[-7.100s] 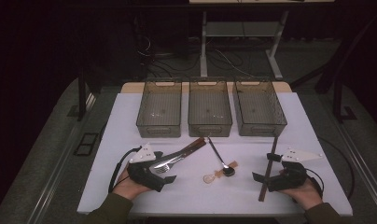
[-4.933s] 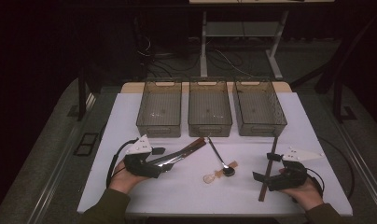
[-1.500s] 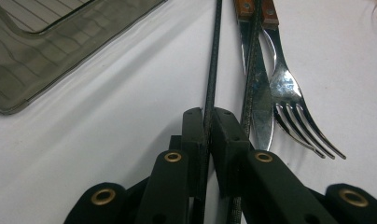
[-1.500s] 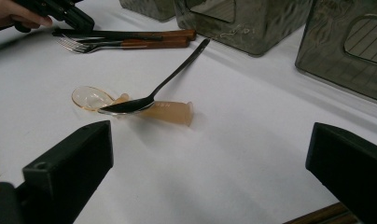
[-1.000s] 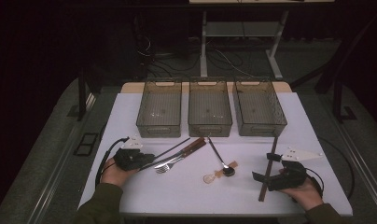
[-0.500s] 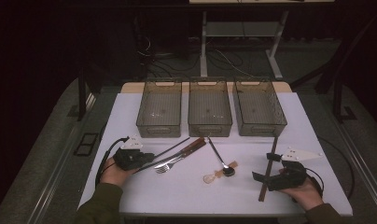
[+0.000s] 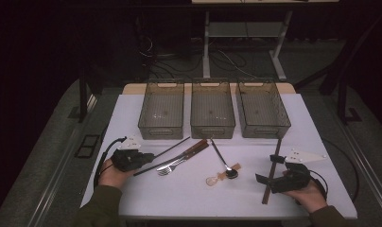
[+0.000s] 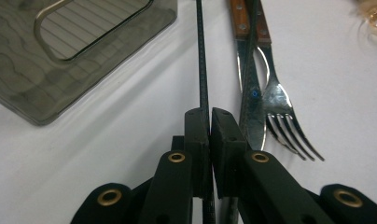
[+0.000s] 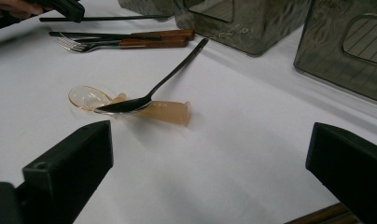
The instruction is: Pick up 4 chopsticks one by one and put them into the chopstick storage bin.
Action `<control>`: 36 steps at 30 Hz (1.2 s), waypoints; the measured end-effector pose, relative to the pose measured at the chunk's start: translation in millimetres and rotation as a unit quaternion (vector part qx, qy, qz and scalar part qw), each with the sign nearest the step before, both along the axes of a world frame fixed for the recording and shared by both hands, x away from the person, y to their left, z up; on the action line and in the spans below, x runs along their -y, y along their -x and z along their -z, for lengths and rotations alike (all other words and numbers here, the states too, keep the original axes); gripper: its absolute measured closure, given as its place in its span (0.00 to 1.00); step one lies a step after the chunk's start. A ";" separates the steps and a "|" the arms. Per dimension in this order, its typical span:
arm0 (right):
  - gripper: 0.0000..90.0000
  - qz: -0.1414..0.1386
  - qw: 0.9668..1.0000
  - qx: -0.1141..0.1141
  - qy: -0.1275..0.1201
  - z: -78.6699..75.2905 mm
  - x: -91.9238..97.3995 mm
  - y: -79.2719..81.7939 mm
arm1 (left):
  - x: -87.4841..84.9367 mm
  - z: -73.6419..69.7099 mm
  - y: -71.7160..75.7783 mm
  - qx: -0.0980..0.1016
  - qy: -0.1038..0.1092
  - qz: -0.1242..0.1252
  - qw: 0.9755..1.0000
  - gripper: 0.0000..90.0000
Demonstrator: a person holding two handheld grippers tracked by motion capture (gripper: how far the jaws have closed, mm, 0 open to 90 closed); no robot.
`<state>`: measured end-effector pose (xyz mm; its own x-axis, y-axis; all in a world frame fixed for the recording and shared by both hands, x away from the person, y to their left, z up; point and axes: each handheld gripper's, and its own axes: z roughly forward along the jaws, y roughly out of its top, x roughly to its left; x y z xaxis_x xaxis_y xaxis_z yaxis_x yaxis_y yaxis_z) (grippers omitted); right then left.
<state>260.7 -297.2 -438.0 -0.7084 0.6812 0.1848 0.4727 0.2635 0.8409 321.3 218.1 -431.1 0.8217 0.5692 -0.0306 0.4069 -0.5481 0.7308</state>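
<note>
Lowered to the table since earlier, the left gripper (image 8: 210,122) pinches a chopstick (image 8: 202,60) beside the fork (image 8: 279,105), probably for lifting toward a bin (image 7: 162,107); the right gripper (image 9: 210,168) rests wide open, empty.

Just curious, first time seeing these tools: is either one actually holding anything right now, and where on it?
The left gripper pinches a thin black chopstick near its end. The right gripper is open, holding nothing.

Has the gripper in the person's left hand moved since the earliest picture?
Yes. The left gripper slid toward the table's left edge, away from the fork.
</note>
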 end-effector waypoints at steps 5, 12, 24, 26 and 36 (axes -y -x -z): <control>0.01 -0.004 1.000 -0.005 0.008 2.9 -3.6 -2.9 | 1.9 -4.5 3.7 0.002 -0.003 0.003 1.000 0.95; 0.01 -0.007 1.000 -0.007 0.010 4.4 -6.1 -7.4 | 4.3 -8.0 9.8 -0.002 0.000 0.012 1.000 0.95; 0.01 -0.006 1.000 -0.005 0.010 3.5 -5.9 -4.9 | 5.8 -19.7 20.6 0.006 0.029 0.019 0.999 0.95; 0.01 -0.007 1.000 -0.004 0.010 3.2 -5.8 -4.5 | 7.0 -20.4 20.9 0.004 0.032 0.021 0.999 0.95; 0.01 -0.008 1.000 -0.003 0.010 2.4 -5.3 -2.8 | 16.8 -26.6 22.2 0.006 0.052 0.024 0.998 0.95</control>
